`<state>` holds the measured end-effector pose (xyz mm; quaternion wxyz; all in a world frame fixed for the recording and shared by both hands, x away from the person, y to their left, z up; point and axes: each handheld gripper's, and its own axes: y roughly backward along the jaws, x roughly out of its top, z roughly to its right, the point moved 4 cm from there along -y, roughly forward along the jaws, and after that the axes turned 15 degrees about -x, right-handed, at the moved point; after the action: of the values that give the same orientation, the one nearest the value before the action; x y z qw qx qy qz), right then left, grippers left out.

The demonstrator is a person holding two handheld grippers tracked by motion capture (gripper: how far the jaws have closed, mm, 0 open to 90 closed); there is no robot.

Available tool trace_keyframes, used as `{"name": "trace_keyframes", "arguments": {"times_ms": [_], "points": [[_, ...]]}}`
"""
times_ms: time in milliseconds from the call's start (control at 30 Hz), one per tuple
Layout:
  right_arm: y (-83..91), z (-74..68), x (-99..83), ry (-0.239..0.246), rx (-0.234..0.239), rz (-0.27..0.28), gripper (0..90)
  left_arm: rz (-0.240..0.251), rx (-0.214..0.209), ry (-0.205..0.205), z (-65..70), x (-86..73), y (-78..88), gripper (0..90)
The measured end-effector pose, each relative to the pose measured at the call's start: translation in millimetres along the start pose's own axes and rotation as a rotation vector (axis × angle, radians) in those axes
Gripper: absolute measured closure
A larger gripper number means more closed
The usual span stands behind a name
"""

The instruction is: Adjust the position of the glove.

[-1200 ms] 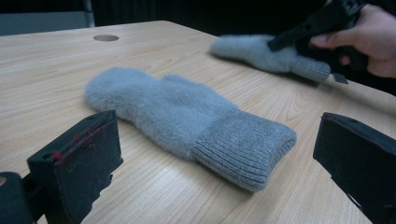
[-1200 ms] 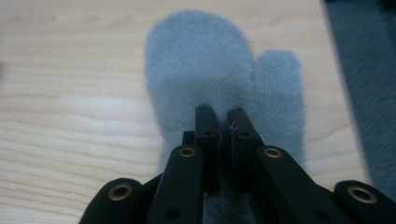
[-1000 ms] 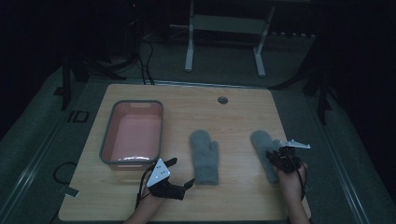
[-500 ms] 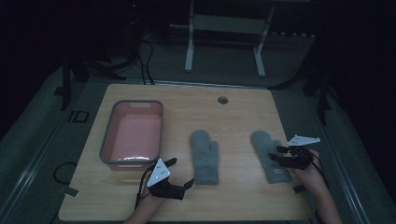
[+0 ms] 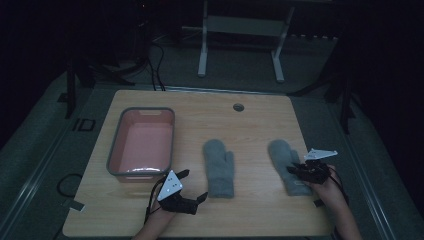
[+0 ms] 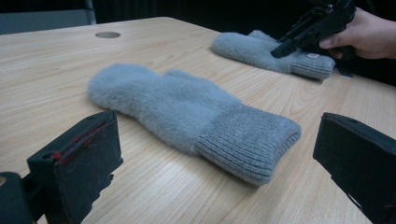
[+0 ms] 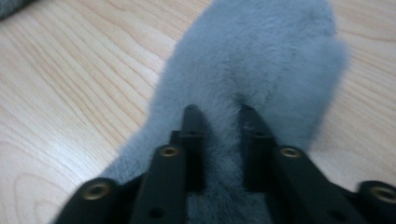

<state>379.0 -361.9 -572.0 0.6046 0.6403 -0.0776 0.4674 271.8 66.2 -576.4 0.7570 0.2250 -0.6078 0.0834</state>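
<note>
Right gripper (image 5: 296,170) angled down onto the right grey mitten (image 5: 285,162) at the table's (image 5: 250,125) right side, jaws just closing, pinching its fluffy fabric, left gripper (image 5: 197,197) held low and level, jaws wide, facing the middle mitten's (image 5: 219,165) cuff.

2 grey mittens (image 5: 219,166) (image 5: 284,162), 1 pink tub (image 5: 142,145), 2 grippers (image 5: 192,192) (image 5: 295,169).

Bare table (image 5: 250,125) lies open from 10 to 2 o'clock beyond both mittens — only the pink bin (image 5: 142,145) blocks the 10 o'clock side. Between the middle mitten (image 5: 219,165) and the right mitten (image 5: 286,162) runs a clear lane — toward 12.
</note>
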Motion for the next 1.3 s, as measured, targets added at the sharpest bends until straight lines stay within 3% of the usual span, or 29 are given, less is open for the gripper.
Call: {"name": "trace_keyframes", "arguments": {"times_ms": [33,67,100,300,433,733,967,1133,1300], "points": [[1.0,-2.1,0.2,-0.034,-0.023,-0.003,80.3,0.001,0.001,-0.001,0.1,0.1,0.2,1.3],[1.0,-2.1,0.2,-0.034,-0.023,-0.003,80.3,0.003,0.002,-0.002,0.2,0.2,0.6,1.3],[1.9,-3.0,0.2,-0.083,-0.039,0.004,81.8,0.004,0.004,-0.002,0.2,0.4,1.0,1.3],[11.1,-8.3,7.9,-0.157,-0.105,0.019,84.0,0.003,0.006,-0.002,0.0,0.2,0.7,1.2],[24.5,-18.7,25.1,-0.221,-0.162,0.042,84.0,0.002,0.005,-0.003,0.2,0.5,0.7,1.3],[36.6,-45.6,58.2,-0.258,-0.188,0.072,83.9,0.007,0.004,-0.005,1.0,1.1,1.4,1.2],[35.7,-75.6,82.4,-0.273,-0.19,0.073,83.9,0.005,0.004,-0.008,1.0,1.7,2.0,1.2],[30.4,-100.5,96.8,-0.281,-0.157,0.076,83.9,0.006,0.001,-0.012,1.7,2.0,2.0,1.2],[24.8,-127.1,110.1,-0.245,-0.128,0.084,83.9,0.005,-0.002,-0.015,2.4,2.3,2.5,1.2]]}}
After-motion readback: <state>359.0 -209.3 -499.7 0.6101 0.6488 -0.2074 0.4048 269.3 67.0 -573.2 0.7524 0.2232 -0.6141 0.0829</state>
